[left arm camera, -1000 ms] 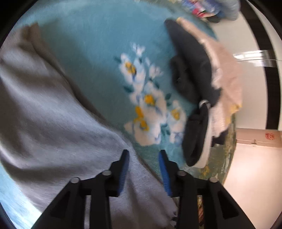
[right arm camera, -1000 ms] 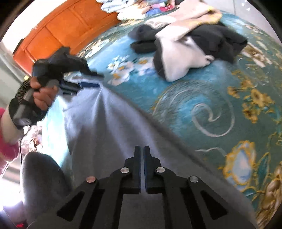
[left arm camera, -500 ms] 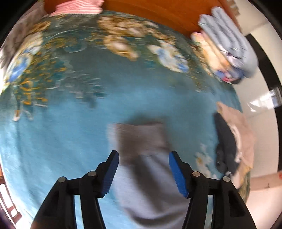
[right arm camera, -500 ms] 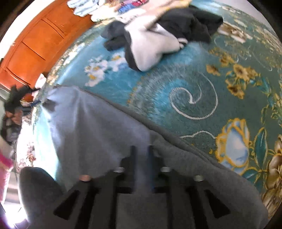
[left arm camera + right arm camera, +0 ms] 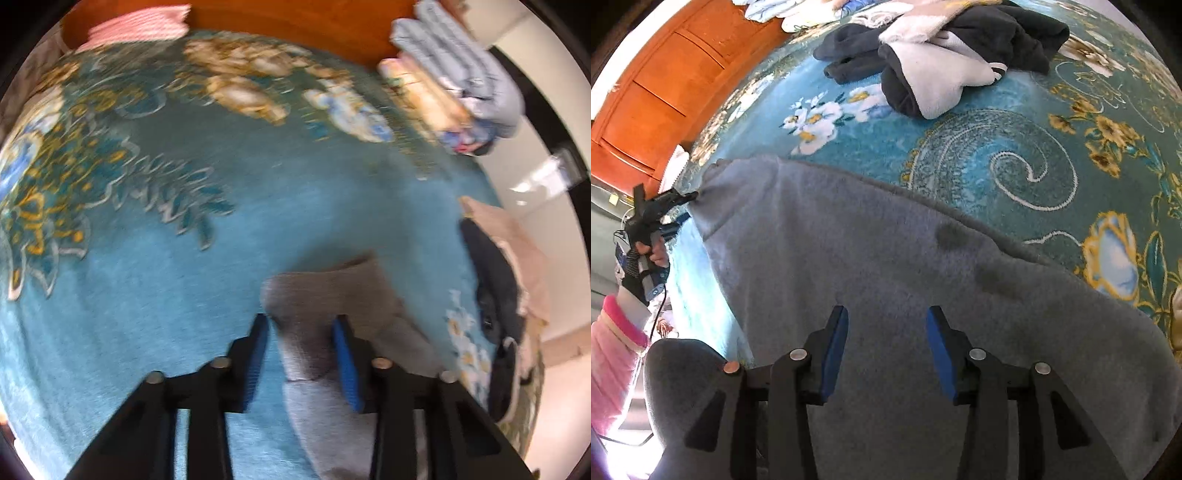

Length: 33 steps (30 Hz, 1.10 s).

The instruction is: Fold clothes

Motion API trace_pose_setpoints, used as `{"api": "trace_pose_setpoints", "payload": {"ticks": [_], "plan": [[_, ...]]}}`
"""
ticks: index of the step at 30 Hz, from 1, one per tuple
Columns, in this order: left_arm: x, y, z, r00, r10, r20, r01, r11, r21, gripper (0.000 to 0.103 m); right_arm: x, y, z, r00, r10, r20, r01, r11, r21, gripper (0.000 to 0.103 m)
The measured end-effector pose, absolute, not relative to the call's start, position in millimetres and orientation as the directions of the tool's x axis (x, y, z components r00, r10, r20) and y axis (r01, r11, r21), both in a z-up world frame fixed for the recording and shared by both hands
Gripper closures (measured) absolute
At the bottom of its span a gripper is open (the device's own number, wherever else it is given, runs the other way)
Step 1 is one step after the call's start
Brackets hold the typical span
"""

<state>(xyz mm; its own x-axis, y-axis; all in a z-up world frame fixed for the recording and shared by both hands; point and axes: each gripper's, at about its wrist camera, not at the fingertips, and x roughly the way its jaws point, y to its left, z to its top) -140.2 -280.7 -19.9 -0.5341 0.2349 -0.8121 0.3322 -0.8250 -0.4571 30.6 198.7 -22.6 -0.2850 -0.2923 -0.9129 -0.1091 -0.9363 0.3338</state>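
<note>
A grey fleece garment lies spread over the blue floral cover. My right gripper hovers over its near part. Its jaws are opening and nothing is pinched between the blue pads. The garment's far end, a narrow cuff-like tip, lies between the pads of my left gripper. Those jaws are closing around it, and a strip of cover still shows beside the left pad. In the right wrist view the left gripper sits at the garment's far left corner, held by a hand in a pink sleeve.
A heap of dark and white clothes lies beyond the garment, also visible at the right edge. Folded clothes are stacked against orange wooden furniture. A pink striped cloth lies at the far edge.
The left gripper swung from the garment's body out to its far tip, widened, then narrowed around it. The right gripper went from shut on the fabric to open.
</note>
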Motion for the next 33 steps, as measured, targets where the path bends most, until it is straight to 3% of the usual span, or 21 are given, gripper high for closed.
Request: {"api": "trace_pose_setpoints", "payload": {"ticks": [2,4,6,11,15,17,19,20,25,30,33], "plan": [[-141.4,-284.7,-23.7,-0.545,0.265,-0.796,0.320,-0.811,-0.489,0.070,30.2,198.6,-22.9,-0.279,-0.283,-0.918,-0.120,-0.938,0.326,0.058],[-142.4,-288.5,-27.0,-0.556,0.294,-0.778,0.306,-0.798,-0.520,0.084,27.8,195.5,-25.3,-0.270,-0.277,-0.922,-0.131,-0.938,0.320,0.058],[-139.0,-288.6,-20.1,-0.586,0.305,-0.751,0.268,-0.801,-0.535,0.090,25.3,191.0,-26.6,-0.260,-0.272,-0.926,-0.132,-0.940,0.313,0.058],[-133.2,-290.9,-5.1,-0.659,0.366,-0.657,0.168,-0.780,-0.603,0.091,26.5,183.3,-32.7,-0.225,-0.258,-0.940,-0.125,-0.949,0.290,0.058],[-140.9,-297.8,-20.1,-0.629,0.292,-0.721,0.241,-0.808,-0.538,0.090,27.1,180.0,-38.8,-0.202,-0.255,-0.946,-0.135,-0.949,0.285,0.058],[-140.6,-298.5,-27.3,-0.614,0.283,-0.737,0.253,-0.814,-0.523,0.083,27.4,177.6,-38.6,-0.200,-0.257,-0.946,-0.128,-0.950,0.285,0.058],[-141.3,-301.7,-34.0,-0.606,0.276,-0.746,0.273,-0.809,-0.521,0.060,28.2,175.7,-37.5,-0.200,-0.254,-0.946,-0.116,-0.953,0.280,0.058],[-141.5,-304.4,-38.1,-0.603,0.278,-0.748,0.286,-0.800,-0.528,0.056,28.3,175.8,-38.0,-0.197,-0.253,-0.947,-0.119,-0.953,0.279,0.058],[-137.9,-324.6,-59.0,-0.620,0.418,-0.664,0.326,-0.633,-0.702,0.053,28.0,173.1,-39.9,-0.186,-0.251,-0.950,-0.120,-0.954,0.275,0.058],[-150.4,-318.3,-61.4,-0.606,0.473,-0.640,0.321,-0.591,-0.740,0.056,26.0,168.1,-38.9,-0.184,-0.256,-0.949,-0.110,-0.954,0.279,0.058],[-156.2,-306.6,-58.5,-0.577,0.462,-0.673,0.330,-0.623,-0.710,0.078,23.9,164.7,-35.5,-0.193,-0.261,-0.946,-0.100,-0.954,0.283,0.058]]}}
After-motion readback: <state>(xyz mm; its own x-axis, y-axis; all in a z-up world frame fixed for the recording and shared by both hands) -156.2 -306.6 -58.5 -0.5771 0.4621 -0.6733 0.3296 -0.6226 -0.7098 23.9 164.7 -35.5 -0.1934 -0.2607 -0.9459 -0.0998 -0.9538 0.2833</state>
